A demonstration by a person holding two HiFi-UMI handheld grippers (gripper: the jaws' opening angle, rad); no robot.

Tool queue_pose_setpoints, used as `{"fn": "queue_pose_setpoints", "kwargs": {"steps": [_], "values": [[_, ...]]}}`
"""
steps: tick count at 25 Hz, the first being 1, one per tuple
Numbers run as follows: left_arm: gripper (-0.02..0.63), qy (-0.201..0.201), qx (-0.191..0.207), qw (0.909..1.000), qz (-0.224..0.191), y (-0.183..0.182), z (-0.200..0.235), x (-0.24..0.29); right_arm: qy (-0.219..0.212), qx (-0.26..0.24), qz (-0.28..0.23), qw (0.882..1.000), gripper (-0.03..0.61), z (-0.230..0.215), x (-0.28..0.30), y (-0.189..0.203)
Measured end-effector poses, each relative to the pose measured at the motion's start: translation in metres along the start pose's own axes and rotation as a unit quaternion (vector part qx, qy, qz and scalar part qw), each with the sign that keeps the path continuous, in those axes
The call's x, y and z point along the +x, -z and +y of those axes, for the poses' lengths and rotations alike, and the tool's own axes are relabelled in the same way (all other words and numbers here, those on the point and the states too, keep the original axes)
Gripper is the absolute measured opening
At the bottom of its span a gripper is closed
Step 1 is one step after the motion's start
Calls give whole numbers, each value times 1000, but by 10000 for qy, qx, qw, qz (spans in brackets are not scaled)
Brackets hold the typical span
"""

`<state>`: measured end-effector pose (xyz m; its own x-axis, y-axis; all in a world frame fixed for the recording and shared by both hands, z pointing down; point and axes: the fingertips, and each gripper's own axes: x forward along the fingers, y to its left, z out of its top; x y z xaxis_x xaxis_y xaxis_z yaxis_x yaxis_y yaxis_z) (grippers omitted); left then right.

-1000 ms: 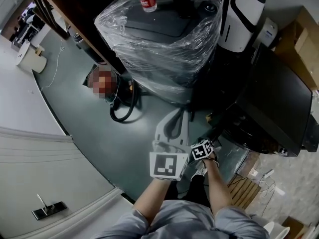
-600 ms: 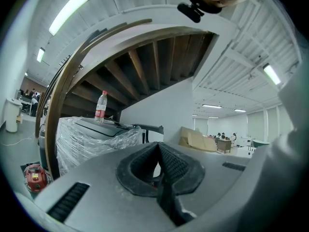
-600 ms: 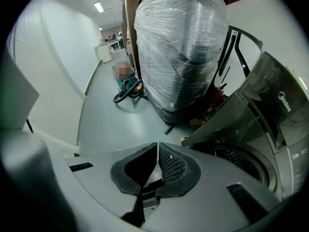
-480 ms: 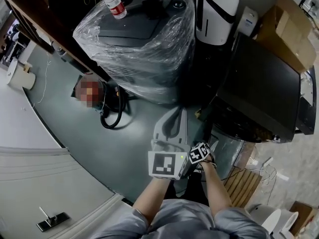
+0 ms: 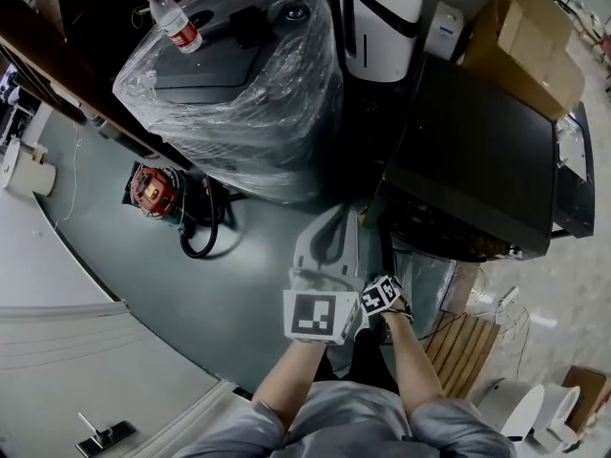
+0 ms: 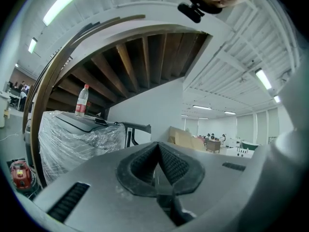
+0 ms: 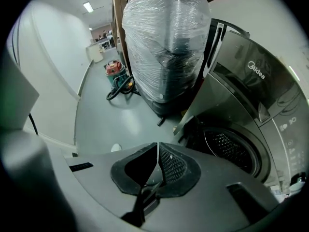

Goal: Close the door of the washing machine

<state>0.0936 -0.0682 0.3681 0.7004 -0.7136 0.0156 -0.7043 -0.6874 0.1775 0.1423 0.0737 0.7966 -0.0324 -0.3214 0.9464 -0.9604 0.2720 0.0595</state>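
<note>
Over the last second, swings rightward, bringing the dark front-loading washing machine (image 5: pixel 477 151) fuller into the head view. Keeps left tool (image 6: pixel 158 146) and right tool (image 7: pixel 157 146) pressed together, empty. Leaves the translucent hinged door (image 5: pixel 427 282) open, just beside the right tool, untouched: approach only, push pending.

I count two grippers on my feed: one left gripper (image 6: pixel 158 145) and one right gripper (image 7: pixel 157 145). There is one washing machine (image 5: pixel 477 160) at the right. To its left, farther off, is one plastic-wrapped machine (image 5: pixel 239 93), and I see one water bottle (image 5: pixel 172 22) on it. At the left I count one red vacuum (image 5: pixel 153 189), at the far right one cardboard box (image 5: pixel 530 41), and near right one wooden slatted board (image 5: pixel 465 346).
</note>
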Motion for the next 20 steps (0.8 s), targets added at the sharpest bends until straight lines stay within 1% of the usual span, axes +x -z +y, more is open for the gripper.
{"fn": "queue_pose_setpoints", "kwargs": {"steps": [4,9,20], "values": [[2,132,28,9999,27,6,-17,10,168,34,65,9998,6,-19,-4,12],[2,242,-2,9997,50,11,-37,21,497,-48,106,9987,5,-40,-11,27],[2,387,17,9992,100,17,-64,43,743,394,90,9964,0,-83,-14,55]]}}
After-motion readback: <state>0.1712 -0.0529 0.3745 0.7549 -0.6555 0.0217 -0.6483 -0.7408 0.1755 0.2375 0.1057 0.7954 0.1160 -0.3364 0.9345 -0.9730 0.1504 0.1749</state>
